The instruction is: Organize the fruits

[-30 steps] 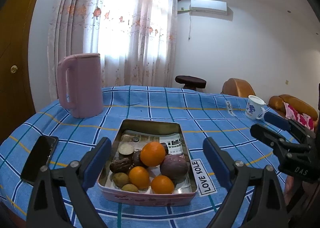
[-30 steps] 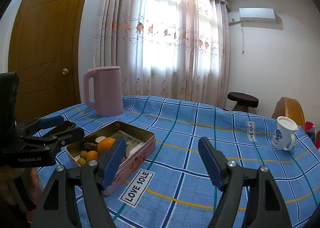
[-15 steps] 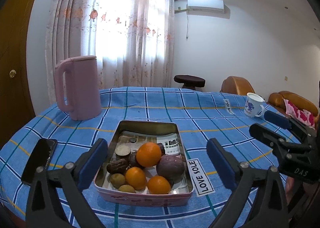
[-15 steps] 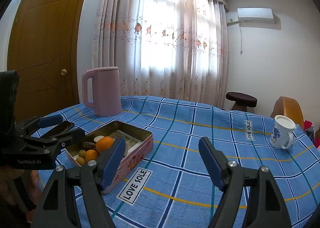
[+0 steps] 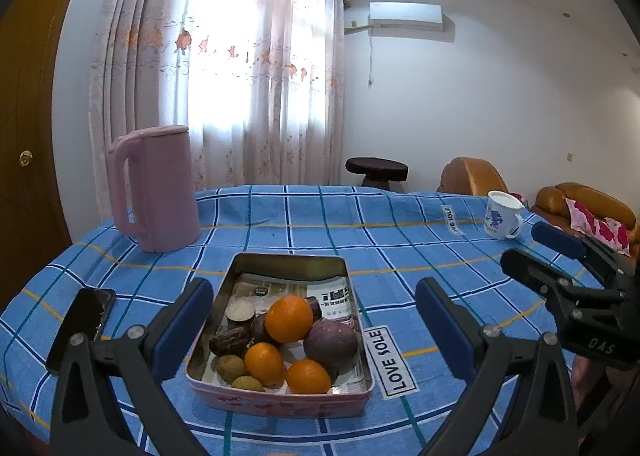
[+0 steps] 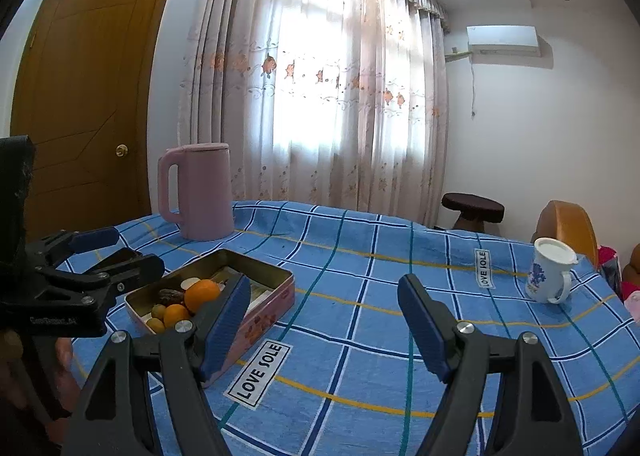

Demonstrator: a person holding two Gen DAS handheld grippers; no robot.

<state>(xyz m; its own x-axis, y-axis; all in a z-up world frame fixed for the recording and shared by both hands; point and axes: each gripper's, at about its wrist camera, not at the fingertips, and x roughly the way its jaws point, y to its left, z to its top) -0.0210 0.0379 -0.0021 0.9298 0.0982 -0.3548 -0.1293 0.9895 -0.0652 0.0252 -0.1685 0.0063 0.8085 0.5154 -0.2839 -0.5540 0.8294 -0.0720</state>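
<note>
**Listener:** Left wrist view, what does it show?

**Me:** My left gripper [image 5: 310, 330] hangs just short of a pink tin [image 5: 280, 400] near the table's [image 5: 400, 240] front edge. Its jaws have just been opening and now stand released, nothing pressed between them. In the tin: three oranges [image 5: 289, 318], a purple passion fruit [image 5: 330, 342], small brownish-green fruits, and a dark one I cannot name.

**Listener:** And your right?

**Me:** My right gripper [image 6: 322, 320] is also released, over bare cloth beside the tin, holding nothing.

**Listener:** How would you go on?

**Me:** I'd judge it best to take the topmost orange first, straddle it squarely, and close gently so that its neighbours don't roll.
</note>
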